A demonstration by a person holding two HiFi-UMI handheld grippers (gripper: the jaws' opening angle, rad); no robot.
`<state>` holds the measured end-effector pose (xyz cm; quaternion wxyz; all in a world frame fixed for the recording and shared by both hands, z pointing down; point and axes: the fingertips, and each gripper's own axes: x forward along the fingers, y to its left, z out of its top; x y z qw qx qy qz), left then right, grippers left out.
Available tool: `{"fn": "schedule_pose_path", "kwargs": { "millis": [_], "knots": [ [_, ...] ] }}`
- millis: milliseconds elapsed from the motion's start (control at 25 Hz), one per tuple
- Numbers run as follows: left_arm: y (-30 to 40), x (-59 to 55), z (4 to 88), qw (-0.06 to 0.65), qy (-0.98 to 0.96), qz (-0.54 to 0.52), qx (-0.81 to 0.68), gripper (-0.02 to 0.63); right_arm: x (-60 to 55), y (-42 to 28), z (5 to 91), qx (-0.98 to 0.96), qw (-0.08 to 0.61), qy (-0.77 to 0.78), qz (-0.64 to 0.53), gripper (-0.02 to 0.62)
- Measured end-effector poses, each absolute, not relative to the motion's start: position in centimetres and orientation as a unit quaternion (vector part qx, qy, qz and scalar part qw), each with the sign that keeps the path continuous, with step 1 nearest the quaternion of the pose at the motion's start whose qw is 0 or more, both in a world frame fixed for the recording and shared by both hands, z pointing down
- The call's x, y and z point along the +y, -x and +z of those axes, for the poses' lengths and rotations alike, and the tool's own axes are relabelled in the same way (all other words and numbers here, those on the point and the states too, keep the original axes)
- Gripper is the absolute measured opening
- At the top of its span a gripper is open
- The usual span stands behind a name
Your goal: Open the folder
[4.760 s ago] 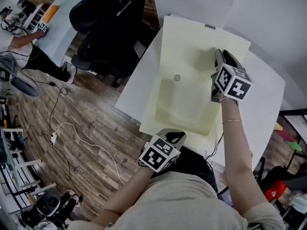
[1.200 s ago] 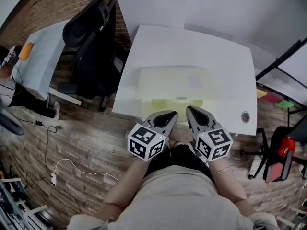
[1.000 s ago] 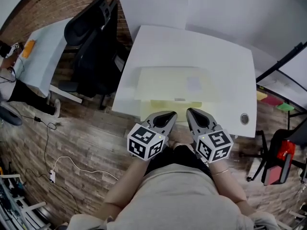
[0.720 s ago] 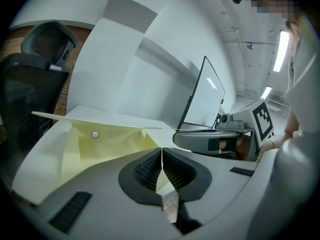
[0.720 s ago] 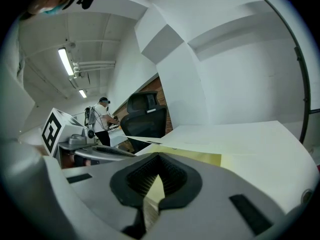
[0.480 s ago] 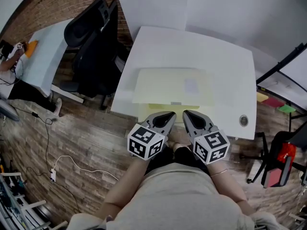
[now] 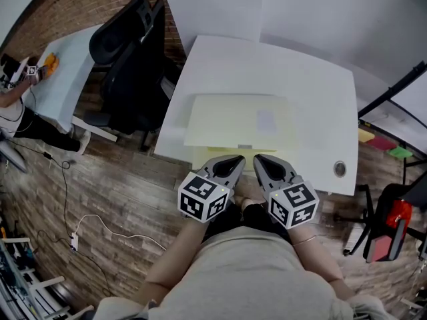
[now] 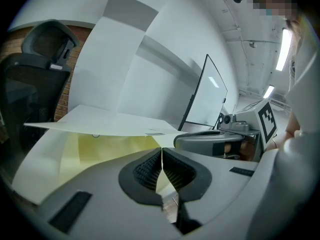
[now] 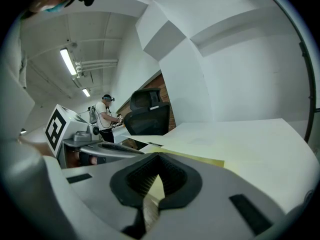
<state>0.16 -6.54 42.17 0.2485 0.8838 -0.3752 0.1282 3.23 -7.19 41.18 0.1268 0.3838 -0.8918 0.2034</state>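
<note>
**Head view, steeply down.** The folder [image 7: 240, 120], pale yellow, lies flat on the white counter [image 7: 313, 79]. It sits toward the near edge and left of ctr, long sides running across the frame. A brighter yellow strip [image 7: 223, 152] shows along its near side, w/ a small grey clasp [image 7: 245, 147] at mid-strip. A paler rectangular patch [image 7: 267, 119] marks the top cover.

I have both grippers side by side at the counter's near edge, tips pointing at the strip. The L gripper [image 7: 233, 163] is on the left and the R gripper [image 7: 261, 161] is just beside it. The tips sit very near the strip; from above I cannot tell whether they touch it.

**L gripper view.** The jaws are fully together, ribbed pads meeting along one thin line, w/ nothing btwn them. The folder lies just beyond, pale top w/ yellow beneath.

**R gripper view.** The jaws are likewise closed tight, w/ no object gripped. The yellow strip and the counter stretch ahead.

**Surroundings.**
- A round grommet [image 7: 339, 169] is set in the counter near its right front corner.
- A black office chair [image 7: 130, 52] stands off the counter's left side.
- The floor [image 7: 113, 199] is wood plank.
- A second person [image 7: 10, 109] is at another desk [image 7: 60, 72], far left.
</note>
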Motion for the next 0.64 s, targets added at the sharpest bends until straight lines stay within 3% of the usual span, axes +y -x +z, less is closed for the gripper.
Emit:
{"fn": "schedule_pose_path", "kwargs": {
  "millis": [640],
  "knots": [
    [-0.34,-7.06,42.48,0.252,-0.882,0.130,-0.377,0.021,-7.65,-3.26,41.64,-0.893,0.130,-0.378,0.208,0.020]
  ]
}}
